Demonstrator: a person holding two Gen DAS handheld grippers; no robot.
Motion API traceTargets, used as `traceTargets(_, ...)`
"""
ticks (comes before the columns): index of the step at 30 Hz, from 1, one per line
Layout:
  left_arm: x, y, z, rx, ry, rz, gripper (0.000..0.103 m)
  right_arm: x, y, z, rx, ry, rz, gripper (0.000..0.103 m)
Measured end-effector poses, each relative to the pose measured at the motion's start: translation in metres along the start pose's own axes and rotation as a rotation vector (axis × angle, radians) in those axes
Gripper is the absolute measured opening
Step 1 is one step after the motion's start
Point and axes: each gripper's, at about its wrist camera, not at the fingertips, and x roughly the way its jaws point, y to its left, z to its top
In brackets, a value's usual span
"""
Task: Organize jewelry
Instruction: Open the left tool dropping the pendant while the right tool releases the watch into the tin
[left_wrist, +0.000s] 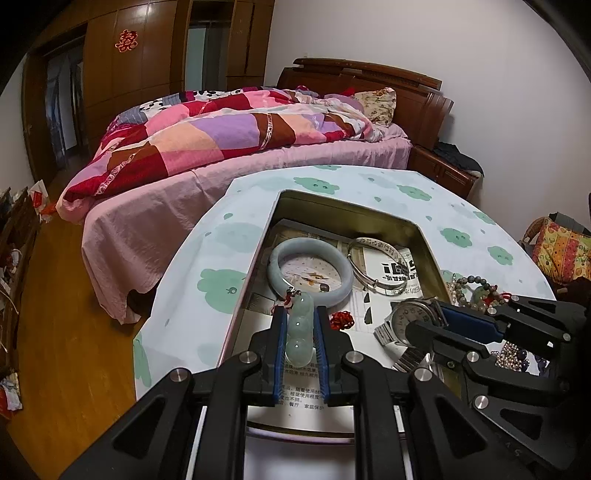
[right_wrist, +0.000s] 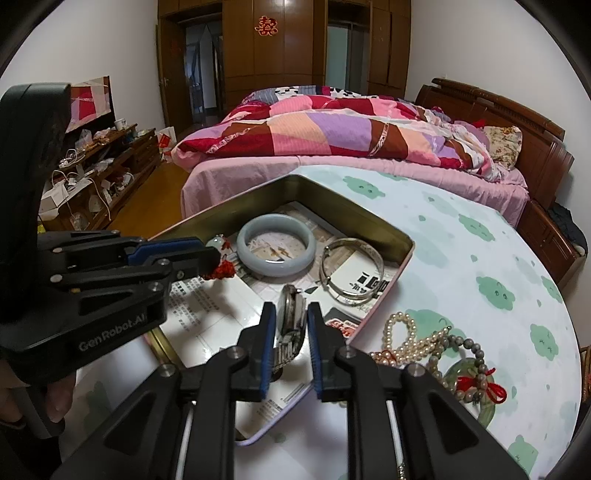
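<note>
A metal tin box (left_wrist: 325, 203) (right_wrist: 332, 206) stands on the table, lined with printed paper. In it lie a pale jade bangle (left_wrist: 310, 271) (right_wrist: 275, 249) and a silver bangle (left_wrist: 380, 269) (right_wrist: 351, 273). My left gripper (left_wrist: 300, 332) is shut on a pale green jade pendant (left_wrist: 300, 328) with a red tassel (left_wrist: 341, 319), held over the box. My right gripper (right_wrist: 291, 325) is shut on a silver wristwatch (right_wrist: 291, 317) (left_wrist: 406, 321), also over the box. The right gripper also shows in the left wrist view (left_wrist: 428, 319).
On the table (right_wrist: 480, 258) with its green-patterned cloth, right of the box, lie a pearl necklace (right_wrist: 406, 336), a bead bracelet (right_wrist: 469, 373) and a green ring with red cord (right_wrist: 476, 387). A bed (right_wrist: 351, 140) stands beyond the table.
</note>
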Motion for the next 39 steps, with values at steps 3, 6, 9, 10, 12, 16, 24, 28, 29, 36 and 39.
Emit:
traceTargets(3, -0.001, 0.0, 0.0, 0.003, 0.0, -0.002, 0.015, 0.002, -0.004, -0.002, 0.012, 0.011, 0.006, 0.024)
traceTargets(6, 0.0, 0.001, 0.0, 0.004, 0.004, -0.001, 0.015, 0.002, -0.005, -0.003, 0.012, 0.01, 0.006, 0.023)
traceTargets(9, 0.001, 0.001, 0.001, 0.004, 0.006, -0.001, 0.015, 0.003, -0.006, -0.005, 0.01, 0.01, 0.005, 0.024)
traceTargets(10, 0.0, 0.001, 0.001, 0.001, 0.005, -0.001, 0.015, 0.003, -0.006, -0.005, 0.012, 0.01, 0.006, 0.024)
traceTargets(12, 0.0, 0.001, 0.001, -0.001, 0.007, -0.006, 0.016, 0.004, -0.007, -0.005, 0.016, 0.011, 0.009, 0.024)
traceTargets(16, 0.001, 0.0, 0.001, 0.0, 0.009, 0.001, 0.017, 0.002, -0.006, -0.004, 0.017, 0.006, 0.015, 0.029)
traceTargets(24, -0.004, 0.001, 0.002, -0.014, 0.001, 0.005, 0.03, -0.001, -0.004, -0.001, 0.018, -0.009, 0.023, 0.04)
traceTargets(28, -0.01, 0.0, 0.005, -0.019, -0.01, 0.003, 0.041, -0.005, -0.001, 0.0, 0.013, -0.018, 0.028, 0.047)
traceTargets(29, -0.013, -0.002, 0.005, -0.016, -0.016, 0.01, 0.046, -0.007, -0.001, 0.001, 0.012, -0.024, 0.029, 0.048)
traceTargets(36, -0.026, -0.011, 0.009, 0.001, -0.053, 0.005, 0.06, -0.031, -0.01, 0.001, 0.02, -0.076, 0.016, 0.056)
traceTargets(39, -0.03, -0.017, 0.008, 0.009, -0.055, 0.0, 0.06, -0.04, -0.016, -0.001, 0.027, -0.089, 0.0, 0.059)
